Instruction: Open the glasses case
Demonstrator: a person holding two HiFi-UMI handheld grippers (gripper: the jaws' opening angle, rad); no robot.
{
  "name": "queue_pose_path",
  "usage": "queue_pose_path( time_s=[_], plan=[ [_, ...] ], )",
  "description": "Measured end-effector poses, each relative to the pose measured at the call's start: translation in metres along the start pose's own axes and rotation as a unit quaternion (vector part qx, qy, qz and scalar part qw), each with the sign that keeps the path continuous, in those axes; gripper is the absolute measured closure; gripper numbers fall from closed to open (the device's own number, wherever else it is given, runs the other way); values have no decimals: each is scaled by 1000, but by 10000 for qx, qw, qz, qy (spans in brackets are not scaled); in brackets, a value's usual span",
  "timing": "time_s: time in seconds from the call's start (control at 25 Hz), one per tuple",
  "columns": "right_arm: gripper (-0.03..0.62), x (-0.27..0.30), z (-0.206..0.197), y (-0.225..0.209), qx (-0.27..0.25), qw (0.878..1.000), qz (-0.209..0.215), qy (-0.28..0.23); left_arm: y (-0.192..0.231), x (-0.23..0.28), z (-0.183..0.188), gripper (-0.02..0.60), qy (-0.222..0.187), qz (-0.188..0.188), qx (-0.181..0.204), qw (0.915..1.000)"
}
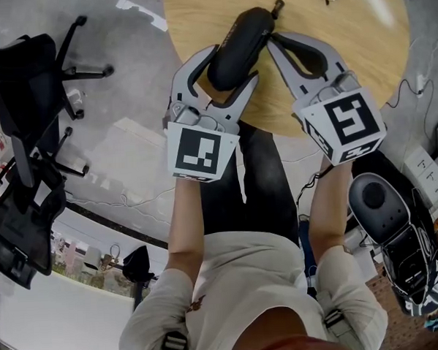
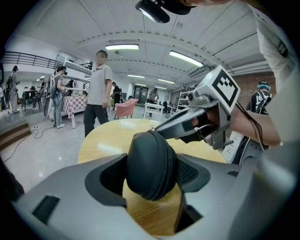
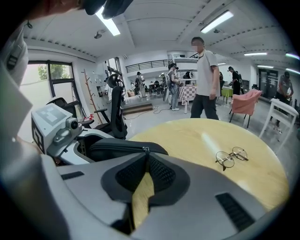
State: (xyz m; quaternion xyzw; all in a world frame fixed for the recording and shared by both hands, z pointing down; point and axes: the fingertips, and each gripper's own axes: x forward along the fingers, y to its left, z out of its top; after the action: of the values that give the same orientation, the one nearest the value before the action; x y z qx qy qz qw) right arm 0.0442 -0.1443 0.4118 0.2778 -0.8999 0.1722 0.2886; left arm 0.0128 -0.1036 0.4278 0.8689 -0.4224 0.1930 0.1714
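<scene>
My left hand-held gripper [image 1: 228,69] clamps the glasses case [image 1: 242,34] at the desk [image 1: 359,53] near edge. My right hand-held gripper [image 1: 273,40] pinches the zipper pull [image 3: 146,151] (jaws nearly together). Best approach: keep the case steady and drag along the seam, no yanking.

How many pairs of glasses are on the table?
1. The glasses lie on the table, apart from the black case. Another could hide inside that closed case.
</scene>
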Motion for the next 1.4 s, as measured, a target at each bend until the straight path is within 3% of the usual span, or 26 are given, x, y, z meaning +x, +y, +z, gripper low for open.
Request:
queue_pose_path(
  time_s=[0.88, 1.4],
  plan=[
    [554, 14, -10, -20, 96, 9998, -87, 166, 0, -2, -12, 275, 34, -65, -104, 9999],
    [554, 19, -11, -23, -175, 9987, -219, 436, 1, -13, -22, 276, 211, -101, -58, 9997]
  ],
)
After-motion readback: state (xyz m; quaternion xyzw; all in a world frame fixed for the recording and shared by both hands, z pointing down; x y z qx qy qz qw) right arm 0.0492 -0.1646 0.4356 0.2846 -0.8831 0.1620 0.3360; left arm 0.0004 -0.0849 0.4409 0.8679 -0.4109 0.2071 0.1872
